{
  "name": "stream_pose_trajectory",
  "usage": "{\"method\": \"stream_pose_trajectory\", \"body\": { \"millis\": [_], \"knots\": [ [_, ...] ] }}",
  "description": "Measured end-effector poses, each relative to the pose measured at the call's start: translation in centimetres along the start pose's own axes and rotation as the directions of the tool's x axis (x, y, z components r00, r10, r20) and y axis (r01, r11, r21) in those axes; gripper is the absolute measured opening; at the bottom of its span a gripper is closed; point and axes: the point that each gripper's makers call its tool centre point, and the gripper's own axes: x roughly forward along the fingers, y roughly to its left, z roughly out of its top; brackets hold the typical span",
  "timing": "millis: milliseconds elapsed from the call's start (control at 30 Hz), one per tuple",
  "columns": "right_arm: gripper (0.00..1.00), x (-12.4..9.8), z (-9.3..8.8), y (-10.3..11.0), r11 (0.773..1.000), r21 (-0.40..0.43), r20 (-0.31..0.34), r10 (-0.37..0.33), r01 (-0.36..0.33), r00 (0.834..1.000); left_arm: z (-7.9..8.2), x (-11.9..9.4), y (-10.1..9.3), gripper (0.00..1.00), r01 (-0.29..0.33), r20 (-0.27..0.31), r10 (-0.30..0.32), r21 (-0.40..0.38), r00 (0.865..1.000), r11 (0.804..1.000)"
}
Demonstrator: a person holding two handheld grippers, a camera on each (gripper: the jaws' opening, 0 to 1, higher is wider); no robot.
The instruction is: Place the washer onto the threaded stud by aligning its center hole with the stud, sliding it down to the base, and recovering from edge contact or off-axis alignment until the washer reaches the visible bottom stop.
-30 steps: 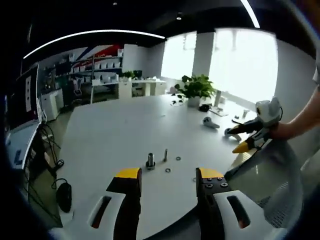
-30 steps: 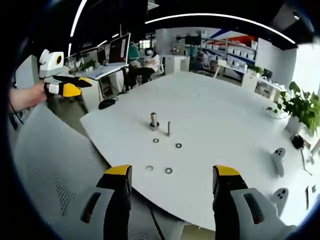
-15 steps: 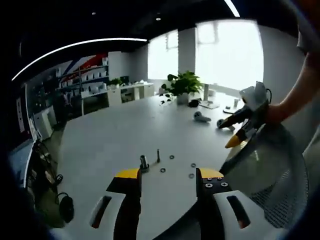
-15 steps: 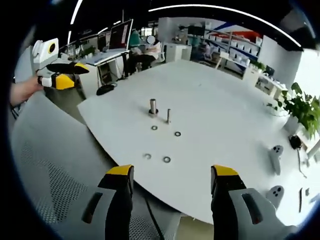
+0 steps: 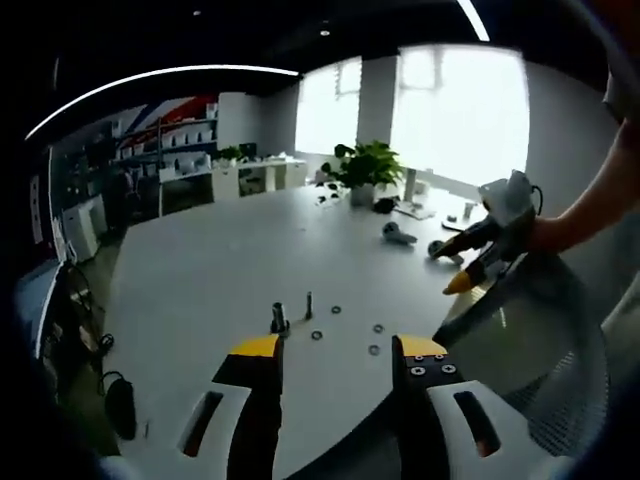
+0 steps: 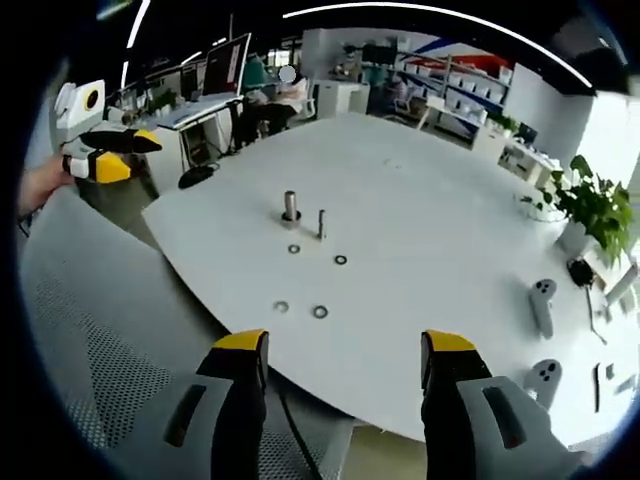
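Four small metal washers (image 6: 320, 312) lie flat on the white table (image 6: 430, 230) near its front edge, rings with dark centre holes. Beside them stand a thin threaded stud (image 6: 321, 223) and a thicker post (image 6: 290, 207). The left gripper (image 5: 335, 350) and right gripper (image 6: 340, 345) hang over that edge, jaws spread, holding nothing.

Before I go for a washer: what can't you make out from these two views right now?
- Stud threads and bottom stop: too small, both views.
- Washers: hole size unreadable, too small.
- Thicker post: bare or loaded, too small.
- Table near edge: hidden by the left claw in the left gripper view.
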Motion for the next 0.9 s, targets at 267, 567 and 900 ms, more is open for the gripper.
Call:
{"method": "stream_pose_trajectory", "body": {
  "millis": [267, 567, 900],
  "knots": [
    [0.63, 0.1, -0.1, 0.3, 1.0, -0.019, -0.006, 0.013, -0.013, 1.0, 0.2, -0.1, 0.0, 0.42, -0.003, 0.013, 0.002, 0.009, 1.0, 1.0],
    [0.62, 0.0, 0.2, 0.1, 1.0, -0.012, 0.01, 0.005, -0.005, 1.0, 0.0, 0.0, -0.3, 0.42, 0.009, 0.001, -0.01, 0.011, 1.0, 1.0],
    [0.61, -0.4, 0.5, -0.7, 0.999, 0.019, 0.037, -0.027, 0.027, 0.999, -0.1, 0.1, -0.4, 0.41, 0.016, -0.006, -0.016, 0.015, 1.0, 1.0]
  ]
}}
